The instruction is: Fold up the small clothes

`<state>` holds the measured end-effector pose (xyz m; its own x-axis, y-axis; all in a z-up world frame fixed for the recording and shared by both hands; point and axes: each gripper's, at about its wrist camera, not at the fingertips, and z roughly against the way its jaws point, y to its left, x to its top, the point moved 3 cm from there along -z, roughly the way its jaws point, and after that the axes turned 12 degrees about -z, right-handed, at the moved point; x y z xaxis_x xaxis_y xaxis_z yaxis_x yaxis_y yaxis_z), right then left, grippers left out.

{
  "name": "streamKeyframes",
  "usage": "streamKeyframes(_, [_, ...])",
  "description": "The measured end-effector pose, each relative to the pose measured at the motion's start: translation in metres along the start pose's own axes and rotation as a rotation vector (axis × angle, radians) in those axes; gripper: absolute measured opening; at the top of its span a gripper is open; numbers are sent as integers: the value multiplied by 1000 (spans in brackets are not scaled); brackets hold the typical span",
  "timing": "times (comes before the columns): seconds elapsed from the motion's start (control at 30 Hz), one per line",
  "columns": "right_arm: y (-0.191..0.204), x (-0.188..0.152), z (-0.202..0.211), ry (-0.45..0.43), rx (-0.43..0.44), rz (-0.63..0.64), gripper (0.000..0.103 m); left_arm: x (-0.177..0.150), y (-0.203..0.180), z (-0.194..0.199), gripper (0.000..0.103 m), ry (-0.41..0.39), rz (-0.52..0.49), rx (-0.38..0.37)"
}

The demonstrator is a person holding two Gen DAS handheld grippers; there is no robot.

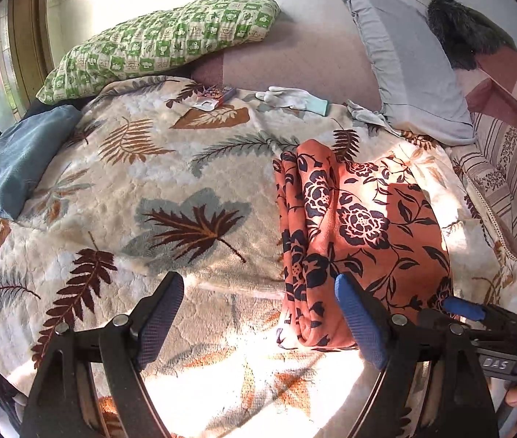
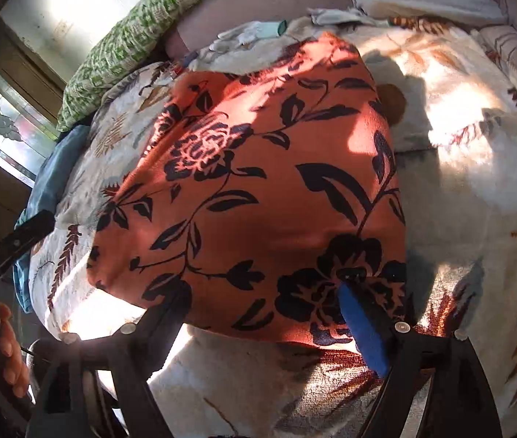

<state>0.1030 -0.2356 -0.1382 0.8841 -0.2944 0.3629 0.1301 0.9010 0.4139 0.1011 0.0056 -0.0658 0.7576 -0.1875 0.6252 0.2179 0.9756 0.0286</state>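
An orange garment with a dark floral print (image 1: 360,226) lies folded on the leaf-patterned blanket (image 1: 149,197), its layered fold edge on the left side. My left gripper (image 1: 258,292) is open and empty, just left of the garment's near corner, with its right finger at the cloth's edge. In the right wrist view the garment (image 2: 258,182) fills the middle. My right gripper (image 2: 262,299) is open over the garment's near edge, fingers spread above the cloth. The right gripper also shows in the left wrist view (image 1: 466,308) at the garment's right corner.
A green checked pillow (image 1: 163,43), a grey pillow (image 1: 408,62) and a blue cushion (image 1: 17,168) lie around the bed. White gloves (image 1: 291,98) and a small packet (image 1: 214,96) lie at the far side. A window is at the left.
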Motion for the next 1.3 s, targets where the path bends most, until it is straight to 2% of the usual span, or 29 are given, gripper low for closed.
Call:
streamKeyframes(0.07, [14, 0, 23, -43, 36, 34, 85, -1, -1, 6, 85, -2, 11, 13])
streamKeyframes(0.1, [20, -1, 35, -69, 25, 54, 85, -1, -2, 10, 85, -5, 16, 7])
streamKeyframes(0.23, [31, -9, 73, -177, -108, 140, 85, -3, -10, 25, 85, -25, -1, -1])
streamKeyframes(0.37, [21, -22, 93, -202, -200, 134, 85, -6, -20, 35, 87, -38, -26, 2])
streamKeyframes(0.6, [9, -37, 108, -215, -218, 82, 85, -15, -35, 41, 88, -22, -70, 34])
streamKeyframes(0.87, [17, -32, 125, -276, -251, 114, 86, -10, -42, 54, 89, -40, -53, 28])
streamKeyframes(0.97, [17, -30, 128, -276, -248, 121, 86, -6, -46, 57, 95, -47, -48, 36])
streamKeyframes(1.3, [17, -27, 132, -278, -236, 139, 86, -2, -60, 56, 96, -33, -82, 31])
